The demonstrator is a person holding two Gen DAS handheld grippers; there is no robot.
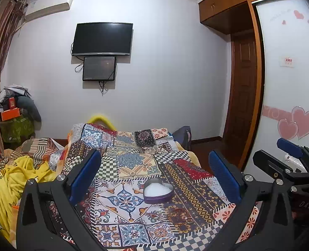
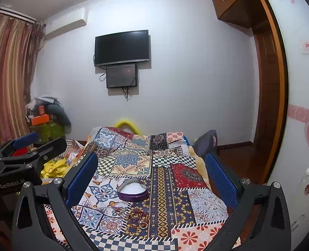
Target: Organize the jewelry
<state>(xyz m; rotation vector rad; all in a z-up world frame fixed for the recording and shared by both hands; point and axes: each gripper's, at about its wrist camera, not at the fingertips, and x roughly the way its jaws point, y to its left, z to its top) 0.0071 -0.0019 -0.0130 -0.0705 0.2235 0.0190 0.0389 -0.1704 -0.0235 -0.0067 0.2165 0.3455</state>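
- Since both tools, left tool (image 1: 154, 190) and right tool (image 2: 152, 188), gape empty, nothing's grabbed yet.
- Jewelry (image 2: 139, 217) just before the heart box (image 2: 133, 192) looks tiny, slippery; pinch the bangle rim.

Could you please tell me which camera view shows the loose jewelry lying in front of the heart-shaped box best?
The right wrist view: the jewelry lies central, bracelet and rings distinguishable. In the left wrist view the pieces sit off-centre and fainter against the quilt.

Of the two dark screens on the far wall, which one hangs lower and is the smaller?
The lower screen, mounted directly beneath the wide television. It is narrower and boxier, and cables dangle below it.
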